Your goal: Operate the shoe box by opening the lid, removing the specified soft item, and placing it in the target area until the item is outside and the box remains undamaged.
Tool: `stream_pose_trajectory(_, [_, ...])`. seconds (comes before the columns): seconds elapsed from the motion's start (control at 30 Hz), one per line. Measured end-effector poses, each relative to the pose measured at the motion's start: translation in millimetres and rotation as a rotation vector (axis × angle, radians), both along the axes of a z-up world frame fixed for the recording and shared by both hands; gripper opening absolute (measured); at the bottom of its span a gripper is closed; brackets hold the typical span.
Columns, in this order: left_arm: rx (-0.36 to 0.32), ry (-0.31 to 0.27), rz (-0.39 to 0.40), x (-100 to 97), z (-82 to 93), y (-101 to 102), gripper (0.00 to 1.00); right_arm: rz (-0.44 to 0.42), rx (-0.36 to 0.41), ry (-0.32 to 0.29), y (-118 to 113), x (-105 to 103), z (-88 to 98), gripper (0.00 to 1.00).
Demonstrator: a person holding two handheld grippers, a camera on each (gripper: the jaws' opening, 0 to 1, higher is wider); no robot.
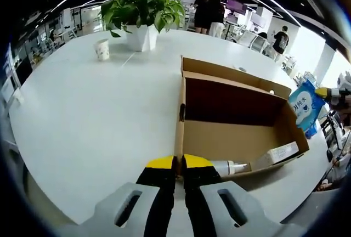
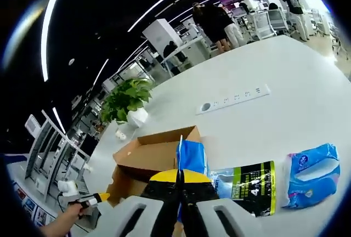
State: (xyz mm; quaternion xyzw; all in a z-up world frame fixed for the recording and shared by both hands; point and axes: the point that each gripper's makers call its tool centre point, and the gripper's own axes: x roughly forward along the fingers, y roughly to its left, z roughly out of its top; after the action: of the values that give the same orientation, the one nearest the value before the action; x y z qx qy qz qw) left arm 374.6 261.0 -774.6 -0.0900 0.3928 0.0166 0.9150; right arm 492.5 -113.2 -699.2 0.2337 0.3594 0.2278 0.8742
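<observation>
- The left gripper [image 1: 180, 163] is clenched on the near side wall of the cardboard shoe box [image 1: 236, 138], at about 6 o'clock in the left gripper view. I judge this grip is there to keep the box steady on the white table [image 1: 82, 116] while the other hand takes things out.
- The box lid [image 1: 230, 72] is folded back and stands open at 12 o'clock from the box, so the inside is free to reach. A white bottle [image 1: 230, 167] and a small flat carton [image 1: 277, 154] lie on the box floor near the front wall.
- The right gripper [image 2: 179, 178] is closed on a blue soft pack [image 2: 192, 157], which I take to be tissues. The pack is in the air above the table, outside the box and to the right of it.
- In the right gripper view the long axis of this pack runs from 6 to 12 o'clock, the free end pointing away from the jaws.
- On the table at 3 o'clock lie another blue pack [image 2: 310, 174] and a dark packet [image 2: 249, 185], probably marking the target area.
- A potted plant [image 1: 143, 15] and a paper cup [image 1: 102, 49] stand well apart from the box.
</observation>
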Motion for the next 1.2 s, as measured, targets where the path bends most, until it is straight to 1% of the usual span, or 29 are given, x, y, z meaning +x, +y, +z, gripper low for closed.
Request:
stream_pose_trajectory(0.1, [-0.001, 0.000, 0.000, 0.2, -0.2, -0.2, 0.02, -0.004, -0.009, 0.010, -5.4, -0.3, -5.2, 0.00])
stream_pose_trajectory(0.23, [0.001, 0.000, -0.002, 0.6, -0.4, -0.4, 0.02, -0.008, -0.052, 0.009, -18.1, 2.4, -11.1, 0.00])
stream_pose_trajectory(0.27, [0.001, 0.000, -0.002, 0.7, -0.4, -0.5, 0.02, -0.002, -0.077, 0.003, -21.3, 2.8, -12.5, 0.00])
stream_pose_trajectory(0.3, [0.002, 0.000, -0.003, 0.7, -0.4, -0.6, 0.02, 0.008, -0.121, -0.005, -27.4, 3.7, -15.6, 0.00])
stream_pose_trajectory(0.63, [0.000, -0.001, -0.004, 1.4, -1.2, -0.8, 0.02, 0.002, -0.226, 0.007, -57.5, 8.9, -35.6, 0.00])
stream_pose_trajectory(0.7, [0.002, -0.001, -0.005, 1.5, -1.3, -0.8, 0.02, 0.005, -0.263, 0.007, -64.1, 9.8, -41.2, 0.00])
stream_pose_trajectory(0.8, [0.001, -0.002, -0.005, 1.6, -1.5, -0.7, 0.02, 0.002, -0.283, 0.017, -70.3, 9.8, -47.8, 0.00])
stream_pose_trajectory(0.87, [0.001, -0.002, -0.005, 1.5, -1.5, -0.8, 0.02, 0.007, -0.311, 0.020, -75.5, 10.3, -52.9, 0.00])
stream_pose_trajectory(1.0, [0.005, -0.001, -0.008, 1.6, -1.7, -0.7, 0.02, 0.011, -0.334, 0.024, -80.5, 9.4, -58.5, 0.00])
stream_pose_trajectory(1.07, [0.006, -0.001, -0.008, 1.7, -1.8, -0.6, 0.02, 0.015, -0.361, 0.028, -84.5, 7.9, -63.4, 0.00])
stream_pose_trajectory(1.17, [0.006, -0.002, -0.009, 1.5, -1.8, -0.5, 0.02, 0.015, -0.382, 0.036, -89.5, 6.9, -71.3, 0.00])
stream_pose_trajectory(1.2, [0.006, -0.003, -0.009, 1.5, -1.8, -0.6, 0.02, 0.026, -0.403, 0.035, -91.9, 6.2, -74.5, 0.00])
